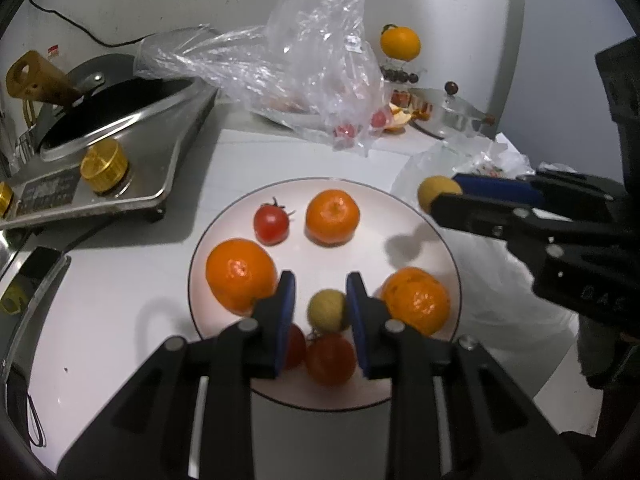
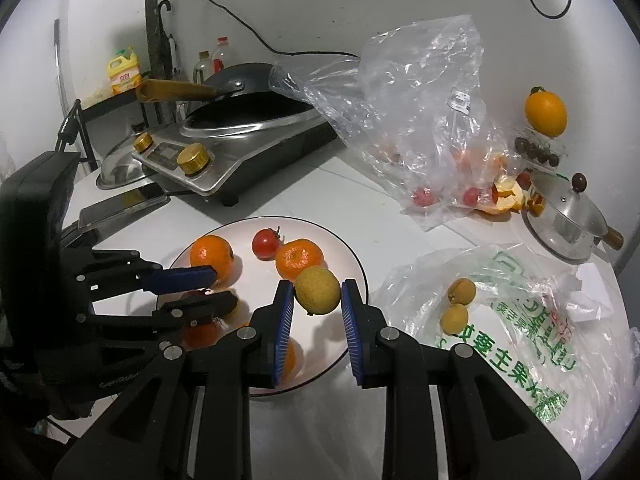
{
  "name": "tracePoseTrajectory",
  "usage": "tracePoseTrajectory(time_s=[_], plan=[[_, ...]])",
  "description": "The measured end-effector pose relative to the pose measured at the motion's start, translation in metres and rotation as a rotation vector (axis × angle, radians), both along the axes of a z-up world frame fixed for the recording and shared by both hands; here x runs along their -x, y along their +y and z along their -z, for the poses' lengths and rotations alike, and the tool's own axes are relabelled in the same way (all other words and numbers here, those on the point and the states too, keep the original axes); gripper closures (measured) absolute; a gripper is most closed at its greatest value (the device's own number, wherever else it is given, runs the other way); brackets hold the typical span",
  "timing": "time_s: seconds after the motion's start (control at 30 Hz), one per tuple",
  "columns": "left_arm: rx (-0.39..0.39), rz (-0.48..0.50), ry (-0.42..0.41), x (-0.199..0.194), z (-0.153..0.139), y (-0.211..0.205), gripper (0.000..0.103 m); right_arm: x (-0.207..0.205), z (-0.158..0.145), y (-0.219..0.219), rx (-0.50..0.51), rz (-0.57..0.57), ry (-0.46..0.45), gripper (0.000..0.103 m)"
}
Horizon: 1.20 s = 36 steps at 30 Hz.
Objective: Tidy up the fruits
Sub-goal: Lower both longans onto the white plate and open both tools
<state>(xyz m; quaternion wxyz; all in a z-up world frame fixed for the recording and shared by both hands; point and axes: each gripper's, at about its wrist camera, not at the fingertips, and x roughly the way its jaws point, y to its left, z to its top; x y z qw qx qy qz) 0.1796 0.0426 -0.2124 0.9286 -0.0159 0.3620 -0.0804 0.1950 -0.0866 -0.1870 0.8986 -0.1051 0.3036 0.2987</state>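
A white plate [image 1: 372,208] holds three oranges [image 1: 240,274], one of them at the right [image 1: 416,300], and three tomatoes [image 1: 271,224]. My left gripper [image 1: 321,288] hangs low over the plate's near part. A small yellow-green fruit [image 1: 327,310] sits between its blue pads, against the right one. My right gripper [image 2: 317,286] is shut on a second yellow-green fruit [image 2: 317,290] and holds it above the plate's [image 2: 344,248] right side. The left wrist view shows this gripper [image 1: 444,192] and its fruit [image 1: 438,192] coming in from the right.
An induction cooker with a wok [image 1: 108,128] stands at the back left. Behind the plate lies a clear plastic bag [image 1: 304,60] with tomatoes. A printed white bag [image 2: 520,340] at the right holds two more yellow fruits [image 2: 460,304]. A small lidded pot [image 2: 568,220] stands beyond it.
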Motion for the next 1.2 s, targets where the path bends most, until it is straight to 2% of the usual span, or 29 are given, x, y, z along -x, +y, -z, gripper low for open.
tracePoseTrajectory(time_s=[0.5,0.83,1.2], plan=[[0.017,-0.047,-0.11,0.023,-0.024,0.033,0.071,-0.006,0.002,0.036,0.02,-0.049,0.013,0.077],[0.025,-0.079,-0.121,0.024,-0.023,0.059,0.07,-0.019,0.021,0.073,0.034,-0.083,0.073,0.077],[0.023,-0.101,-0.113,0.025,-0.019,0.069,0.07,-0.026,0.03,0.084,0.042,-0.08,0.111,0.077]])
